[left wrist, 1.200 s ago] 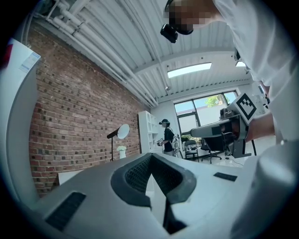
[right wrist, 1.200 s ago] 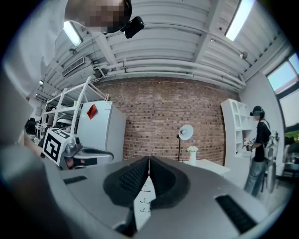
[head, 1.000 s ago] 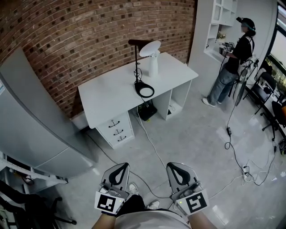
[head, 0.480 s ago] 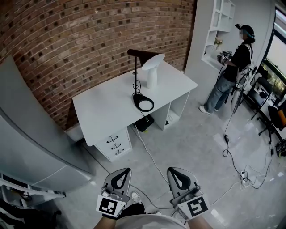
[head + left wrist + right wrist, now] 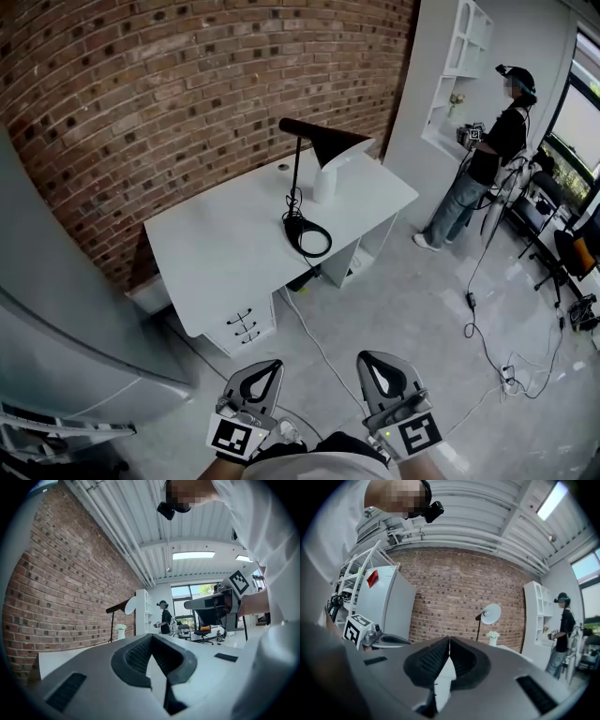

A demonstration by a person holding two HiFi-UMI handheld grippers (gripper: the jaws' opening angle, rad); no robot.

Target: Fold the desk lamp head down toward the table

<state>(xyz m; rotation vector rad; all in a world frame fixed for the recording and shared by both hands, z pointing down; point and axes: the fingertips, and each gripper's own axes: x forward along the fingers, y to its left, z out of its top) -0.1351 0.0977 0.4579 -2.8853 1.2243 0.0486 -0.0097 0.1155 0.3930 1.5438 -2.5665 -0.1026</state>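
Note:
The black desk lamp [image 5: 296, 178] stands on the white desk [image 5: 216, 253], far ahead of both grippers. Its stem is upright, its shade [image 5: 330, 142] is raised at the top, and its ring base [image 5: 309, 238] lies near the desk's front edge. The lamp shade [image 5: 123, 605] shows small in the left gripper view, and the shade [image 5: 491, 613] also shows in the right gripper view. My left gripper [image 5: 266, 366] and right gripper [image 5: 370, 358] are held side by side low over the floor, both shut on nothing. Neither touches the lamp.
A white vase [image 5: 324, 183] stands right behind the lamp. Drawers [image 5: 246, 323] hang under the desk, and a cable [image 5: 314, 333] runs from it across the floor. A grey cabinet [image 5: 56, 319] stands at left. A person [image 5: 487, 159] stands by white shelves at right, with more cables [image 5: 487, 337] nearby.
I have walked toward the desk with both grippers, so the desk and lamp look nearer and larger. Both pairs of jaws stay shut.

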